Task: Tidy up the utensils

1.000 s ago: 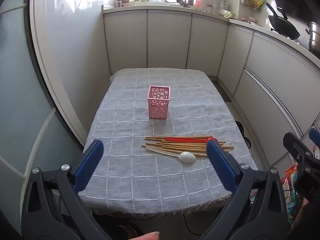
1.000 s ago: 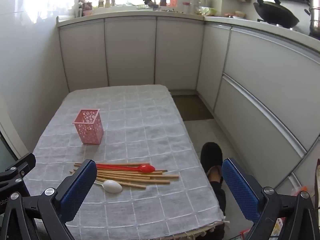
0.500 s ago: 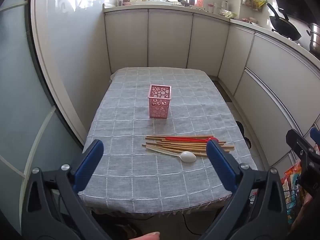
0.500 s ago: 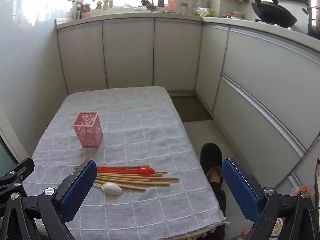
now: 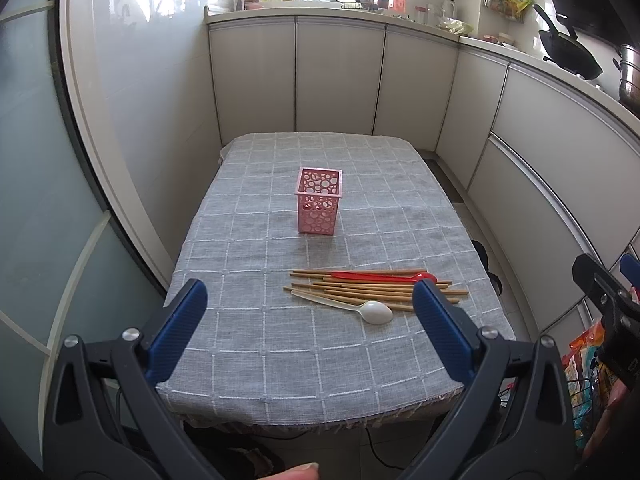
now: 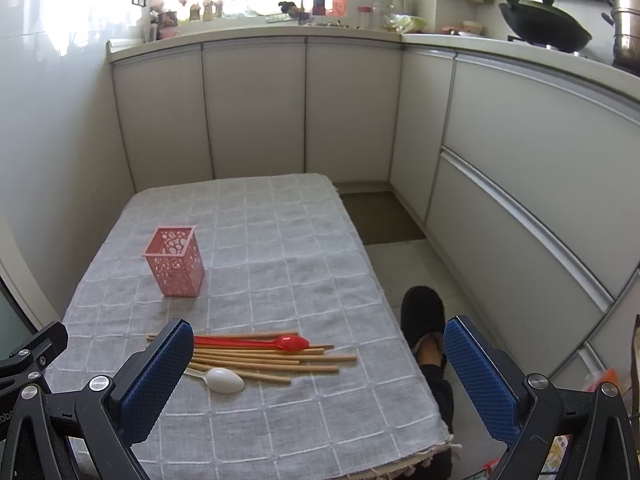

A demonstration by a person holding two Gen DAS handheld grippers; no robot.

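- left claw [image 5: 308, 320] is spread wide, holding nothing, hanging off the near edge of the table [image 5: 248, 380]. its blue pads [image 5: 178, 330] frame most of the near half of the cloth.
- right claw [image 6: 316, 376] is the same deal: wide apart, empty, sitting over the near right corner.
- the pile of chopsticks [image 5: 372, 290] lies flat on the cloth, ahead of both claws, long axis running left to right across both views, so crosswise to the fingers.
- red spoon [image 5: 384, 277] sits on the far side of the pile, bowl pointing right. white spoon [image 5: 360, 308] is on the near side, bowl also to the right, touching the sticks.
- from the left claw the pile is ahead and off to the right, its right end just behind the right pad. from the right claw it's ahead and to the left, its left end tucked behind the left pad.
- my guess is the right one is a bit nearer, but honestly it's close.
- pink holder [image 5: 319, 206] stands upright and looks empty, further back near the table middle, well apart from the pile.
- nothing sorted yet, so i'd say the first pick is still to come. the sticks lie flat and bunched, so pinching just one could be fiddly.
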